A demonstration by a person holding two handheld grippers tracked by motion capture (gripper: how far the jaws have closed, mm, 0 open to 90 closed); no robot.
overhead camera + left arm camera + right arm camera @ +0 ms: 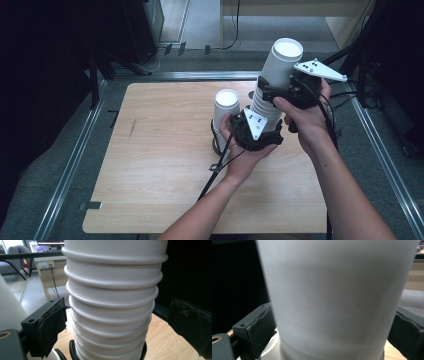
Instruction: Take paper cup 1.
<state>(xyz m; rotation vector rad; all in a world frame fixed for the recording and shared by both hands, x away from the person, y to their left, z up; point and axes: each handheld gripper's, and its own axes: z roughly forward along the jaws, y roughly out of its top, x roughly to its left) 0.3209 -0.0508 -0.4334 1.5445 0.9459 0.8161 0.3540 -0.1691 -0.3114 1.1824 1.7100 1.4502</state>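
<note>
A tall stack of upturned white paper cups [274,92] stands on the wooden table [160,170], right of centre. My right gripper [280,82] is high on the stack, and in its own view the pads [259,332] press on both sides of the top cup [332,297]. Lower down, my left gripper [262,117] straddles the ribbed rims of the stack [112,302]. Its jaws are open, with a gap showing between the right pad [190,325] and the cups. A single upturned white cup [226,107] stands just left of the stack, behind the left hand.
A black cable [217,165] trails from the left gripper across the table toward its near edge. Metal rails [75,160] frame the table. Dark stands and a pale desk [300,10] lie beyond the far edge. The table's left half is bare wood.
</note>
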